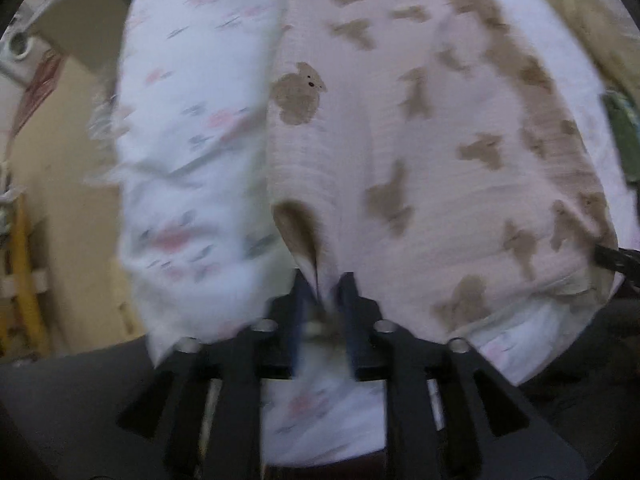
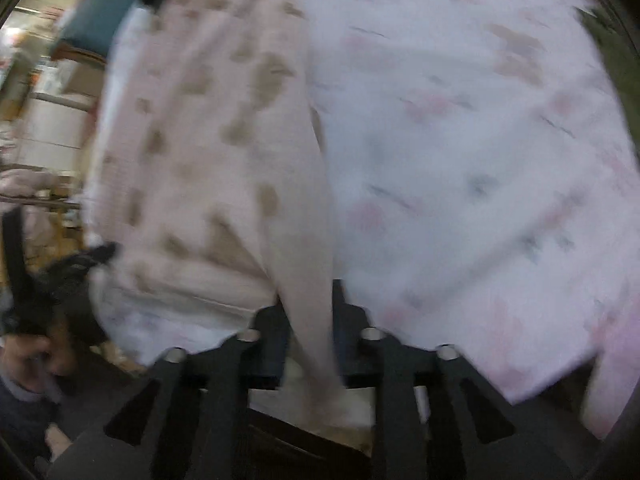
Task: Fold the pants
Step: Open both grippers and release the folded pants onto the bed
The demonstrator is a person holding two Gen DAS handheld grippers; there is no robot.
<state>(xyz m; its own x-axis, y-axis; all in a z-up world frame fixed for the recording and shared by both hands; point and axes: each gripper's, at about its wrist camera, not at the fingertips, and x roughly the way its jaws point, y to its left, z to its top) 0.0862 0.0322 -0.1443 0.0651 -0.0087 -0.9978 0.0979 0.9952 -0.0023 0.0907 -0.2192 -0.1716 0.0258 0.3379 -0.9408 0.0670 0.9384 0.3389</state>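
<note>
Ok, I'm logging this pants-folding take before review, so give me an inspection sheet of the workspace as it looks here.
Surface: white cloth with a pink and grey floral print, rumpled, under the work.
Job's things: pink pants with brown bear print spread on the cloth; a pinched fold runs into each gripper.
Clutter: a green item at the right edge, too blurred to identify.
Grippers: left gripper and right gripper both point down with pants fabric between the fingers; the blur hides whether the pads press on it.
Cables: nothing seen.
Surroundings: yellowish floor in the left wrist view; shelving and furniture in the right wrist view, blurred.
</note>
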